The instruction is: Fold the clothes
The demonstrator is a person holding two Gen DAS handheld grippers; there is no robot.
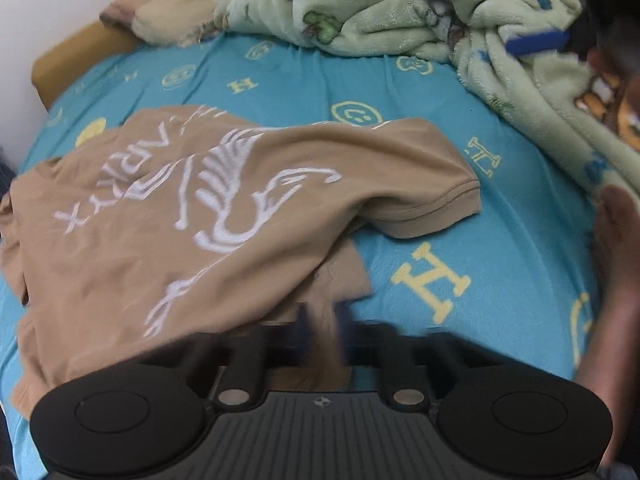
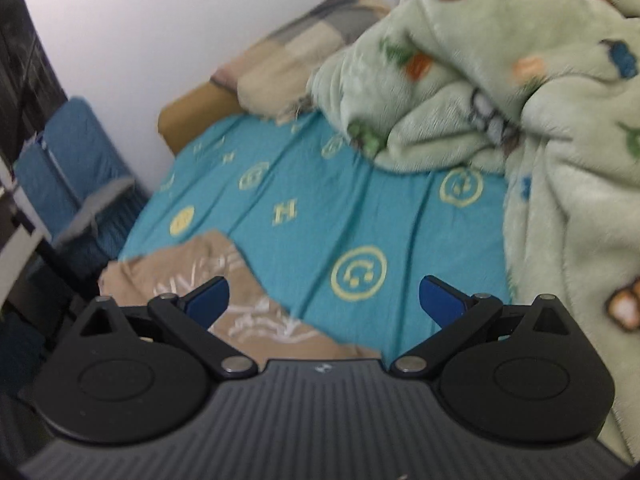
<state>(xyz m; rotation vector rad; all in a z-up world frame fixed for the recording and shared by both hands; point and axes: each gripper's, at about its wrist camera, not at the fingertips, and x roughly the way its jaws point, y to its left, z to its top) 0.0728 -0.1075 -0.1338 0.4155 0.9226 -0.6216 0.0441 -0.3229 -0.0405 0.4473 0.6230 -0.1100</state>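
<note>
Left gripper (image 1: pixel 322 322) is clenching the tan T-shirt's (image 1: pixel 168 216) near hem, shirt stretching away leftward, while released right gripper (image 2: pixel 324 300) is hovering beside its far edge.

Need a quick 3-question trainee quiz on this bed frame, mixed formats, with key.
1. True or false: the right hand-held gripper is open and holds nothing.
2. The left hand-held gripper is shut on: A) green blanket B) tan T-shirt C) pillow
3. Fill in: the T-shirt lies on a ____ sheet with yellow print.

Key: 1 true; 2 B; 3 blue.
</note>
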